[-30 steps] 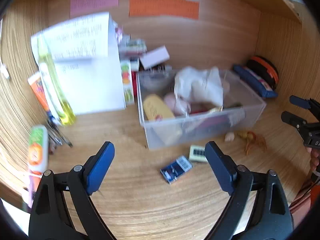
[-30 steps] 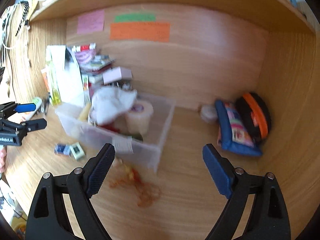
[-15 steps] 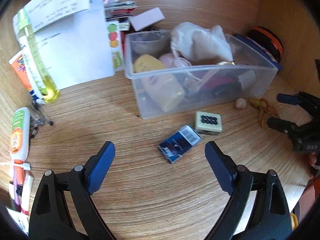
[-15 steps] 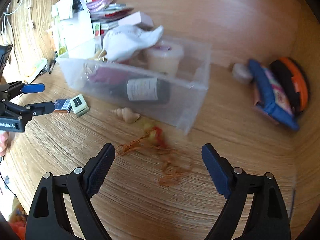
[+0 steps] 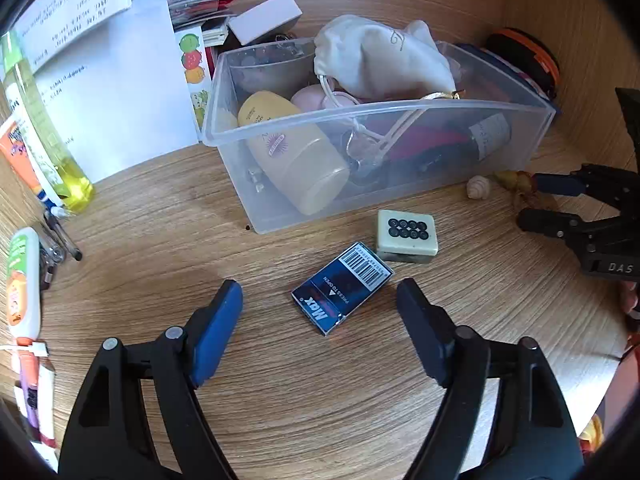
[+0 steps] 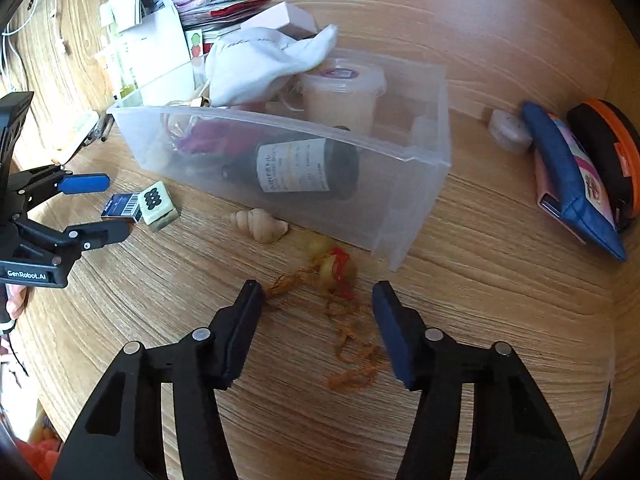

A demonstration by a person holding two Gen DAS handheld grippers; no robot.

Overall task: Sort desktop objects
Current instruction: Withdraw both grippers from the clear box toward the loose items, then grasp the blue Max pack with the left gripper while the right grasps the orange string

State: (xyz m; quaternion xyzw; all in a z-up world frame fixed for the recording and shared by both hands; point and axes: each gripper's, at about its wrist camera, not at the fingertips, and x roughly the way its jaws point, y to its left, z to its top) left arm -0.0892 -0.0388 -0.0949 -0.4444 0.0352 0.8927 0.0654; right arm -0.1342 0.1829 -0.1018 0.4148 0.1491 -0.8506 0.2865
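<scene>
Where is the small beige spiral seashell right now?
The beige spiral seashell lies on the wooden desk against the clear plastic bin's front wall, between the green-backed mahjong tile and the yellow tasselled charm.

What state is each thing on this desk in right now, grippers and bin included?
left gripper: jaws closing around the blue box, not yet touching it.
right gripper: jaws closing over the orange tassel charm, pads not yet on it.
blue box: flat on the desk, barcode up.
orange tassel charm: loose on the desk, strings spread.
clear bin: open-topped, partly filled.
dark bottle: on its side in the bin.
</scene>
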